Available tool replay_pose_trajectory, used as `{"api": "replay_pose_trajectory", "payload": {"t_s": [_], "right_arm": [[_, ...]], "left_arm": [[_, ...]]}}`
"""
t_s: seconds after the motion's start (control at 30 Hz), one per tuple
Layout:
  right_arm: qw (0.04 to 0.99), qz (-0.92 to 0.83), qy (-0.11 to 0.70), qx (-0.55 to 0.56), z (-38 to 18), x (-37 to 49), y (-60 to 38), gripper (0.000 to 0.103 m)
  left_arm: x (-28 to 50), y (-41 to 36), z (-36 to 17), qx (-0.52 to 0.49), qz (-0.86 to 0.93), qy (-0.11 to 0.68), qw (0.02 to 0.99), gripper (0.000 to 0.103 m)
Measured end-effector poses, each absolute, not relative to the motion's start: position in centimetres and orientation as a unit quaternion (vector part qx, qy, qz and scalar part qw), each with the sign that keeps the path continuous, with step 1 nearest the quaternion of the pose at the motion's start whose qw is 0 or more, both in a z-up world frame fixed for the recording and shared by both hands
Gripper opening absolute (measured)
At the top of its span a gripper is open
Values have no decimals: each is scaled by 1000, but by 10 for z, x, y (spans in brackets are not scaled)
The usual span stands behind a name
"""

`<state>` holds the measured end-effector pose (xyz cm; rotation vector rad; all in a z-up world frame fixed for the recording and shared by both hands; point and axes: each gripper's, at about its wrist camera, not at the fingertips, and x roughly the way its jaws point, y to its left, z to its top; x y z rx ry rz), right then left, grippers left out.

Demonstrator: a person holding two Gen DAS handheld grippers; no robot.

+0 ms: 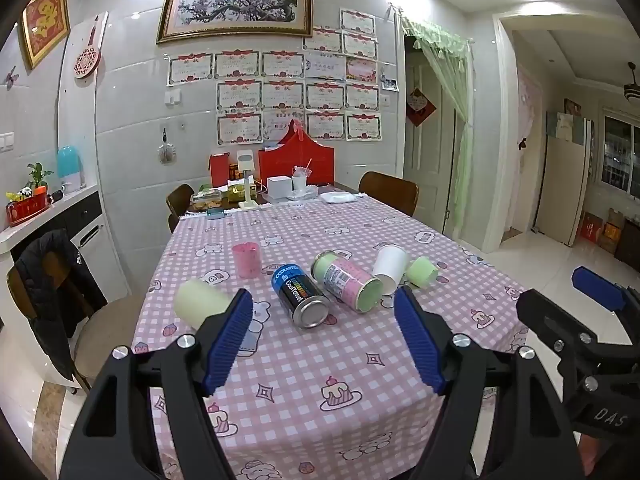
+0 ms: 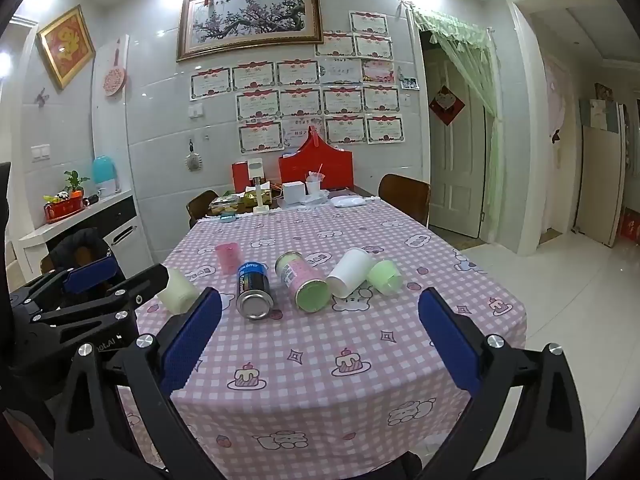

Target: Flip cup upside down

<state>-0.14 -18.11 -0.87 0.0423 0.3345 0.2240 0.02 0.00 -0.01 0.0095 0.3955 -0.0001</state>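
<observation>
Closest to me are the two hand-held grippers, hovering over the near edge of the counter (image 1: 304,412) with its pink checked cloth: the left hand-held gripper (image 1: 324,300) has its blue pads spread wide and holds nothing, and the right hand-held gripper (image 2: 320,312) is just as wide and empty. From the left, a pale yellow cup (image 1: 202,303) lies tipped over just beside the left gripper's left pad, its long axis running back and to the left. Behind it a pink cup (image 1: 247,259) stands mouth up. Then come two cans on their sides, a dark blue can (image 1: 301,295) and a pink-and-green can (image 1: 346,281), ends toward us. Farther right a white paper cup (image 1: 390,267) lies on its side, touching a light green cup (image 1: 422,271). I'd say the yellow cup is the left gripper's nearest pick, while the white and green pair sit nearer the right gripper; the cans crowd the middle between them.
</observation>
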Motion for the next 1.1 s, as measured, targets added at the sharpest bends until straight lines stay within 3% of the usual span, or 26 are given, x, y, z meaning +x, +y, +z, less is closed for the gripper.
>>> {"api": "replay_pose_trajectory", "payload": {"t_s": [1.1], "right_arm": [[977,125,171,28,-9,-4,-182,95]], "left_arm": [[-1,-1,4,9,0,190,982,72]]}}
